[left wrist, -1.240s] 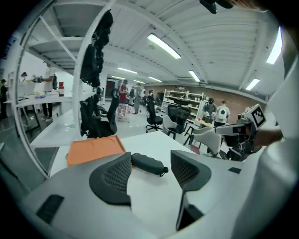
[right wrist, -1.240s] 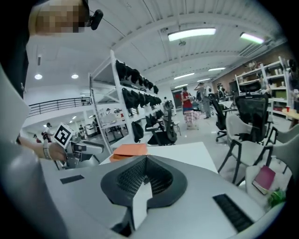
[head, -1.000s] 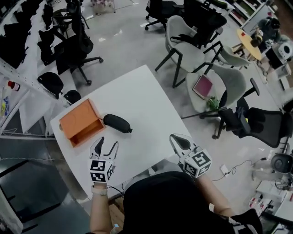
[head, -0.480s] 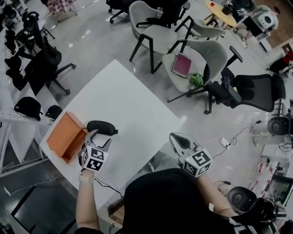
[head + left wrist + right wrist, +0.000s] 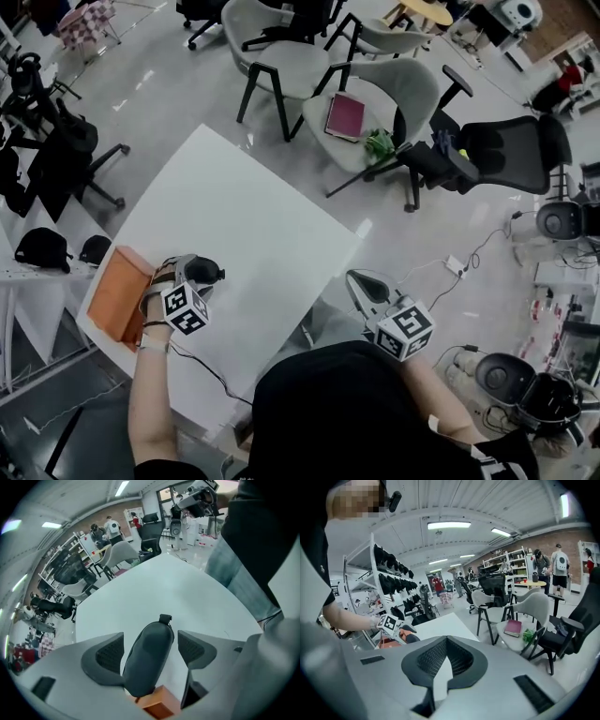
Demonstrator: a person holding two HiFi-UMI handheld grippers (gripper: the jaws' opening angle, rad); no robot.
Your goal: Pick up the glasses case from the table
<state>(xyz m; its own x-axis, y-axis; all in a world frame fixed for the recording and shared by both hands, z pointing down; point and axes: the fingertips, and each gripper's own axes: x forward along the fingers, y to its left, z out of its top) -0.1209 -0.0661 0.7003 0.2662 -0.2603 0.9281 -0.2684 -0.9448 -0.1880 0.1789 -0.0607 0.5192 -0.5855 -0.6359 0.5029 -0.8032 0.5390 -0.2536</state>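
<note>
The glasses case [image 5: 149,660] is dark and oblong (tabbed end).

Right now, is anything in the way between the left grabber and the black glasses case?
No, nothing visible. The glasses case already lies between the left gripper's opening jaws, not yet squeezed. The orange box sits beside it, not in the way.
</note>
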